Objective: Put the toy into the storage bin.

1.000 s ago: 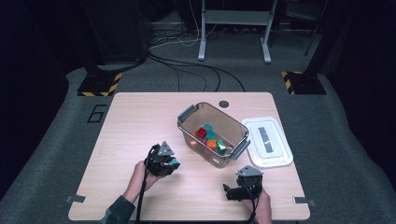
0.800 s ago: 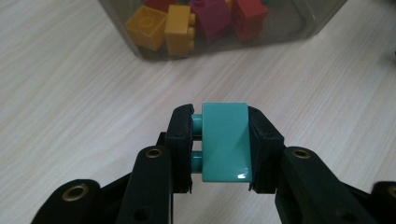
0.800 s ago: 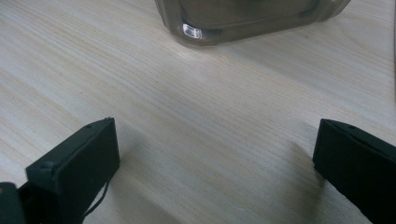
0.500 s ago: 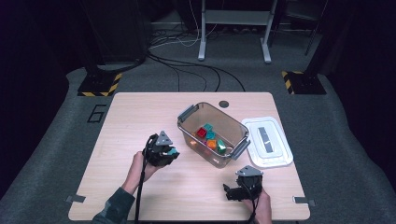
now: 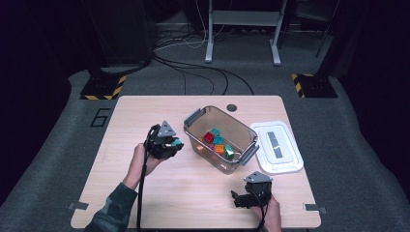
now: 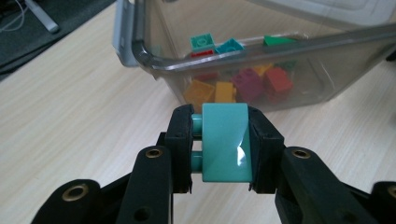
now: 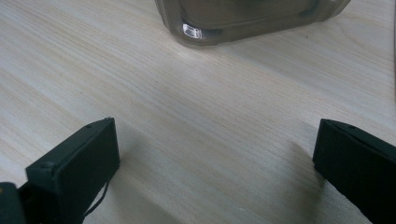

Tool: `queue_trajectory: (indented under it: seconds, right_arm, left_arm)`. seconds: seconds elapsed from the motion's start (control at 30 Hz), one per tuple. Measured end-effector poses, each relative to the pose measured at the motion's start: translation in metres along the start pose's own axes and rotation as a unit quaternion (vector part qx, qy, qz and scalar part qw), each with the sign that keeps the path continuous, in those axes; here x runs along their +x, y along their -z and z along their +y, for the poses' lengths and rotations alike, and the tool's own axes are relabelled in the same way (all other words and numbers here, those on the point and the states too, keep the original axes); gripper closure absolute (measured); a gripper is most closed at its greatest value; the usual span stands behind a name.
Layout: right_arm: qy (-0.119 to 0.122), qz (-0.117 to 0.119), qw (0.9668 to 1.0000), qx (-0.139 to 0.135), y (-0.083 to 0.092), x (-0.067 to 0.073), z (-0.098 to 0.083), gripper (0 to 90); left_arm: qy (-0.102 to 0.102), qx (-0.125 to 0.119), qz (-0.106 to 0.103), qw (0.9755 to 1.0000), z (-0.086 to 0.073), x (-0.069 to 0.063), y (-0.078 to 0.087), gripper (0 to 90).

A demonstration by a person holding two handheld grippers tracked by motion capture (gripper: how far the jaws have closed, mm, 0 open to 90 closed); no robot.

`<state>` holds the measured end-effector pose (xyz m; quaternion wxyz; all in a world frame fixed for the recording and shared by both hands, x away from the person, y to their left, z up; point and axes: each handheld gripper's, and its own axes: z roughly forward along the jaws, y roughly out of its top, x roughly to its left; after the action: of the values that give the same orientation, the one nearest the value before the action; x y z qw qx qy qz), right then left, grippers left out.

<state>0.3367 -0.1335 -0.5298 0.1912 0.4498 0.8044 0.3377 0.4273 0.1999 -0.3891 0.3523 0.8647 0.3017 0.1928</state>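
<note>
Left gripper [image 6: 219, 144] jaws pinching teal brick [image 6: 226, 140], bin [image 5: 220, 137] just ahead. Risk: brick clips bin rim, slips from grip. Right gripper [image 7: 215, 168] jaws spread, idle over surface [image 7: 187, 93].

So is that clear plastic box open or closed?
Open: the clear bin has no cover on, its white lid lies beside it on the table, and the toy bricks inside are uncovered.

- One clear plastic bin [image 5: 241, 155] at the table's centre.
- One white lid [image 5: 276, 146], at the bin's 3 o'clock.
- One teal brick [image 6: 226, 140] outside the bin.
- Two grippers: the left gripper [image 5: 175, 143] and the right gripper [image 5: 237, 198].
- Several loose bricks [image 5: 218, 141] inside the bin; exact number unclear.
</note>
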Motion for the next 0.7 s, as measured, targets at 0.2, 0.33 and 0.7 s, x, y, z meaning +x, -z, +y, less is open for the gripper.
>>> queue_trajectory:
  seconds: [0.2,0.33,0.7]
  right_arm:
    - [0.000,0.000,1.0000,0.000,0.000,0.000,0.000,0.0]
    - [0.000,0.000,1.0000,0.000,0.000,0.000,0.000,0.0]
    - [0.000,0.000,1.0000,0.000,0.000,0.000,0.000,0.0]
  left_arm:
    - [-0.008,-0.010,0.013,0.9998,0.019,0.008,0.008,66.7]
    - [-0.014,-0.017,0.019,0.9996,0.031,0.012,0.012,66.7]
    - [-0.020,-0.029,0.026,0.9990,0.061,0.019,0.012,66.7]
